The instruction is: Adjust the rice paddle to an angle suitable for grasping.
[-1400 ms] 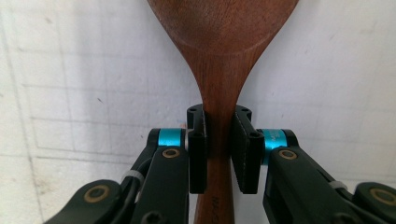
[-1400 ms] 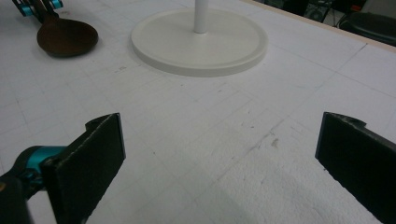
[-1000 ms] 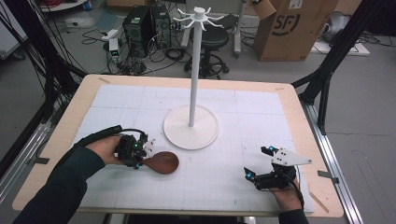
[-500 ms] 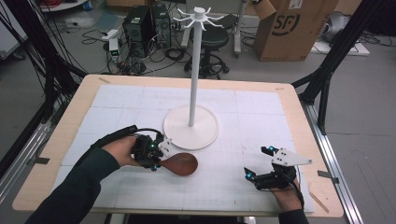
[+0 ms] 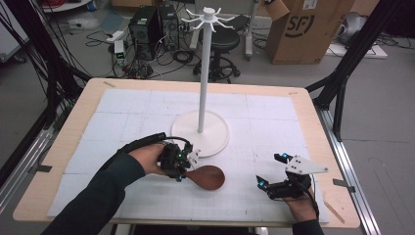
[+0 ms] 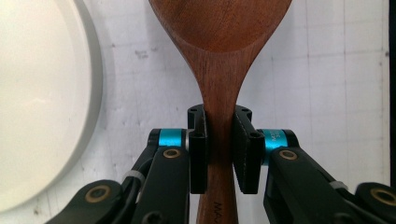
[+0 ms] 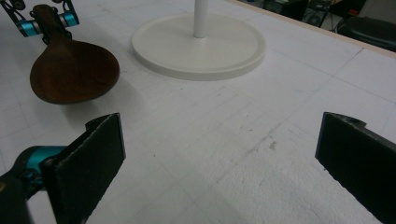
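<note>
Left gripper (image 5: 182, 165) is clamped on the neck of the dark brown wooden spoon (image 5: 208, 176), pads pinching the handle from both sides (image 6: 219, 140); long axis runs straight out from the jaws, bowl pointing toward the right hand. Spoon sits just off the near rim of the white round-based hook stand (image 5: 200, 132), bowl near the foam mat, apparently not on the base. Right gripper (image 5: 272, 172) is wide open and empty, well apart from the bowl (image 7: 74, 70). Open mat lies between them; near table edge is close to both hands

Grey floor (image 5: 381, 122), cardboard box (image 5: 301, 29), perhaps computer towers (image 5: 151, 24), tangled cables (image 5: 93, 36) behind.
</note>
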`<state>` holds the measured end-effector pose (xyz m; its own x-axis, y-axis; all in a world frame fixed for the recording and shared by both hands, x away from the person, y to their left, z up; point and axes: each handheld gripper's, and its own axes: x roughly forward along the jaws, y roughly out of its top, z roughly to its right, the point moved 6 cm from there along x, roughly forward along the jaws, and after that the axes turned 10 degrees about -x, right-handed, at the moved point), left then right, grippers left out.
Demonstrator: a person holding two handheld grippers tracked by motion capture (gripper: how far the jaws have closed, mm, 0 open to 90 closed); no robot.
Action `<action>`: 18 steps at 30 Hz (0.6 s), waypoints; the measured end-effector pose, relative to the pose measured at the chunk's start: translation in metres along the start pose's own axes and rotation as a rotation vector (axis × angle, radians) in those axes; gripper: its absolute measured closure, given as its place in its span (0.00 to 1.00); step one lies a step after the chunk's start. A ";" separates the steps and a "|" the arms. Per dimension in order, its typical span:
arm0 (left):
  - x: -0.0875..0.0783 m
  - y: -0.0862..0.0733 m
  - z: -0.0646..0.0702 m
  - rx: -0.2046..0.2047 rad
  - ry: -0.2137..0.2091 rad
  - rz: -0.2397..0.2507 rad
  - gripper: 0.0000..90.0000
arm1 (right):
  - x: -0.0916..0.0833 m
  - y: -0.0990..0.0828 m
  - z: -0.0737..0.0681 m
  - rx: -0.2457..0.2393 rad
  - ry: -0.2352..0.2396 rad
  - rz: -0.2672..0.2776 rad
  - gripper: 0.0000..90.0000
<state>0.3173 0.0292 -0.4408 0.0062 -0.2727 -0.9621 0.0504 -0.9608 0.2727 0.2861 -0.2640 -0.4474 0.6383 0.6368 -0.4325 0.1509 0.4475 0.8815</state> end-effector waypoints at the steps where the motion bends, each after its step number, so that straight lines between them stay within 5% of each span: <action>1: 0.001 0.002 0.000 0.002 0.000 0.002 0.87 | 0.000 0.000 0.000 -0.001 0.000 0.001 0.01; 18: 0.021 0.044 -0.001 0.064 -0.055 -0.005 0.87 | -0.002 -0.001 0.001 0.003 -0.001 0.004 0.01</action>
<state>0.3206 -0.0188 -0.4489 -0.0486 -0.2683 -0.9621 -0.0132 -0.9630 0.2692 0.2850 -0.2661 -0.4468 0.6392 0.6382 -0.4290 0.1503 0.4433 0.8837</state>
